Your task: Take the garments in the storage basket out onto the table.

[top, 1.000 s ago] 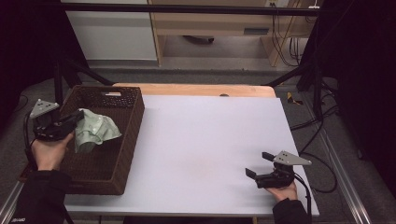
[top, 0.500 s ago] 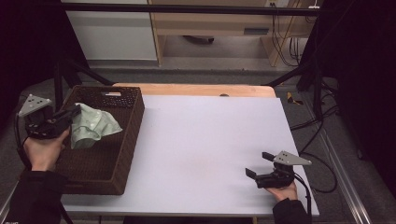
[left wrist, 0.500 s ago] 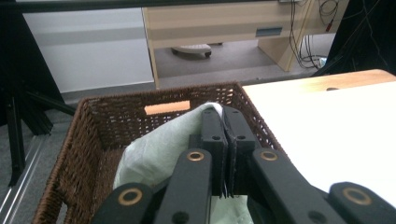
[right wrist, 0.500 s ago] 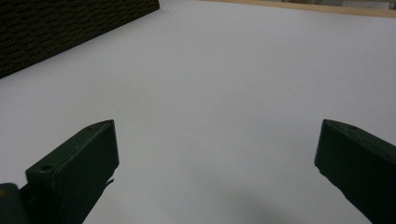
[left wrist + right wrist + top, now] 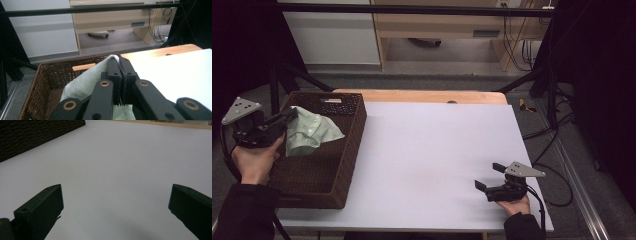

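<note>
- The left gripper (image 5: 287, 116) is clamping its jaws on a pale green cloth (image 5: 309, 132), which is hanging over the wicker basket (image 5: 354, 130) at the table's (image 5: 437, 145) nine o'clock edge.
- Judging by this, the lift is going well if the cloth's trailing folds are clearing the basket rim before any sideways carry toward three o'clock.
- The left hand (image 5: 254, 162) is sitting outside the basket's left wall, gripper pointing level toward three o'clock.
- The right gripper (image 5: 488, 176) is resting near five o'clock, jaws wide, nothing between them.
</note>
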A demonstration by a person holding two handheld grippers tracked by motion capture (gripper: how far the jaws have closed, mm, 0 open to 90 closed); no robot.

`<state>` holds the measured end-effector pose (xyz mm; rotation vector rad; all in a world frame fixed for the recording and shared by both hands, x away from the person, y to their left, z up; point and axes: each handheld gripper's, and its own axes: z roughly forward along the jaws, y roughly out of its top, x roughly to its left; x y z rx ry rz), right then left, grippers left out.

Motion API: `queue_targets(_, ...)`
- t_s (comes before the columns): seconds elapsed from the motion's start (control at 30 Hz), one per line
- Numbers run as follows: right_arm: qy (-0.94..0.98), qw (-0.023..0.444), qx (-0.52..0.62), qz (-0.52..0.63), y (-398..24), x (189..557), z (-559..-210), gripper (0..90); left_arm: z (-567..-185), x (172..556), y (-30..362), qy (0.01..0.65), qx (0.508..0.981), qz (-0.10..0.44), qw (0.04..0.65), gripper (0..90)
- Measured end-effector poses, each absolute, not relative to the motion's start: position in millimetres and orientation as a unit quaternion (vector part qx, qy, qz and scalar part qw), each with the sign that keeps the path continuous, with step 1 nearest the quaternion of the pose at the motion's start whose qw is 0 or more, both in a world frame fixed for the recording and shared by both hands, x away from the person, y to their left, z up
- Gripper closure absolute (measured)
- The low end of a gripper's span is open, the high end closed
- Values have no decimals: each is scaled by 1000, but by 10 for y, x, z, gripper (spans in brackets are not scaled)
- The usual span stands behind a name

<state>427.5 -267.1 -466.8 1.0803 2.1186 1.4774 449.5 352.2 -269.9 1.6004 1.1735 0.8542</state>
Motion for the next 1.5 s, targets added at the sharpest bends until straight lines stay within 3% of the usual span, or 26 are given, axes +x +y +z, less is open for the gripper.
queue_targets(1.5, 746, 170, 380, 520, -2673, 4276, -4668, 4, -2413, 4305, 2709, 381, 684, 313, 537, 879)
